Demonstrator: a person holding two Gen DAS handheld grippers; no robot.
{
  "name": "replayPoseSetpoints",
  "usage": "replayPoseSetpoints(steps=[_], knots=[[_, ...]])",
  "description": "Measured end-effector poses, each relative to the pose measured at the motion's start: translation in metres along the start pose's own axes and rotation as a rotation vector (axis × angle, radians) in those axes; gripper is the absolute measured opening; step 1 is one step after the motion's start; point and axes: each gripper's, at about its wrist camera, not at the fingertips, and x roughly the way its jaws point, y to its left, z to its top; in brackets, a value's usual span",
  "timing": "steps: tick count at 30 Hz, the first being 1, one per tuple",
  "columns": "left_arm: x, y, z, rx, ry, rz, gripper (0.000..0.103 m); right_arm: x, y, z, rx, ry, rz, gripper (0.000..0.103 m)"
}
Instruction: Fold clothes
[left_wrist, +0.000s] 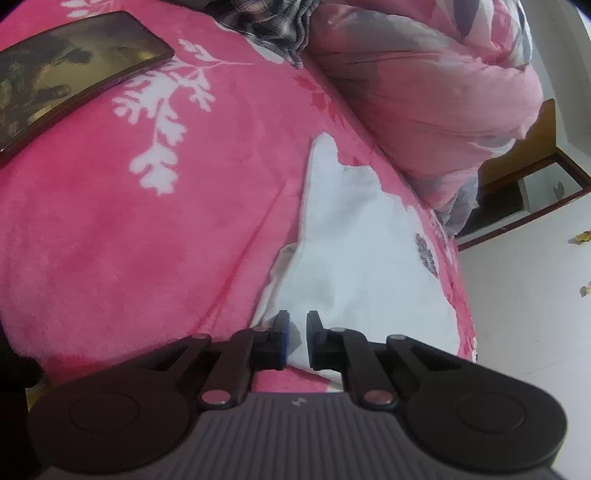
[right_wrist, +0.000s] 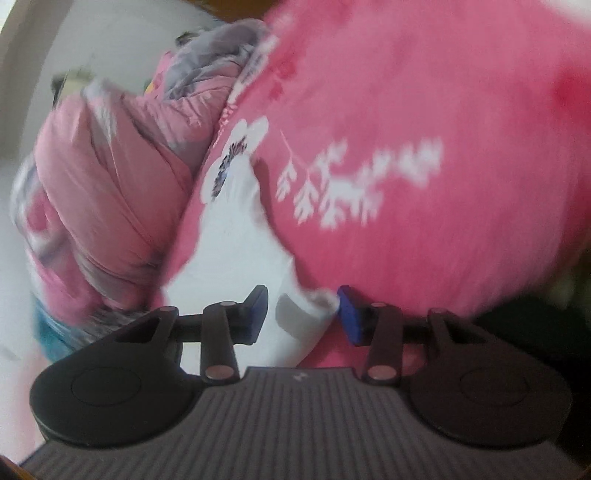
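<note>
The pink fleece blanket with white leaf print (left_wrist: 147, 221) carries the white cloth garment (left_wrist: 354, 251). Left gripper (left_wrist: 295, 341): jaws nearly together, pinching the garment's near edge. Right gripper (right_wrist: 301, 314): jaws spread, straddling the garment edge (right_wrist: 295, 314).

Both wrist views — close, angled down — share the pink blanket (left_wrist: 147, 240).

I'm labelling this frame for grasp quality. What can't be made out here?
- Left wrist view: whether the left gripper really pinches the white garment; its near hem lies behind the fingers.
- Right wrist view: motion blur smears the garment edge by the right gripper.
- Left wrist view: the dark flat object is cut off.
</note>
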Motion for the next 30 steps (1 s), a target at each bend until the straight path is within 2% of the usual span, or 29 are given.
replayPoseSetpoints(steps=[3, 7, 9, 10, 11, 14, 18, 30], knots=[[0.000, 0.000, 0.000, -0.003, -0.003, 0.016, 0.006, -0.003, 0.012, 0.010, -0.172, -0.026, -0.041, 0.042], [0.001, -0.003, -0.003, 0.007, -0.019, 0.045, 0.002, 0.028, 0.018, 0.018, -0.320, 0.120, 0.009, 0.042], [0.003, -0.007, -0.004, 0.021, -0.033, 0.066, 0.001, 0.036, 0.023, 0.015, -0.390, 0.142, 0.004, 0.040], [0.003, -0.009, -0.005, 0.028, -0.041, 0.075, 0.001, 0.039, 0.024, 0.014, -0.418, 0.149, 0.007, 0.024], [0.002, -0.010, -0.005, 0.034, -0.051, 0.085, 0.001, 0.038, 0.025, 0.013, -0.434, 0.148, 0.021, 0.004], [0.000, -0.014, -0.006, 0.052, -0.078, 0.109, 0.000, 0.028, 0.020, 0.012, -0.427, 0.123, 0.072, 0.002], [-0.004, -0.015, -0.007, 0.073, -0.086, 0.124, 0.000, 0.011, 0.013, 0.008, -0.434, 0.099, 0.091, 0.001], [-0.015, -0.018, -0.009, 0.128, -0.101, 0.122, 0.001, 0.000, -0.001, -0.012, -0.453, 0.104, 0.061, 0.001]])
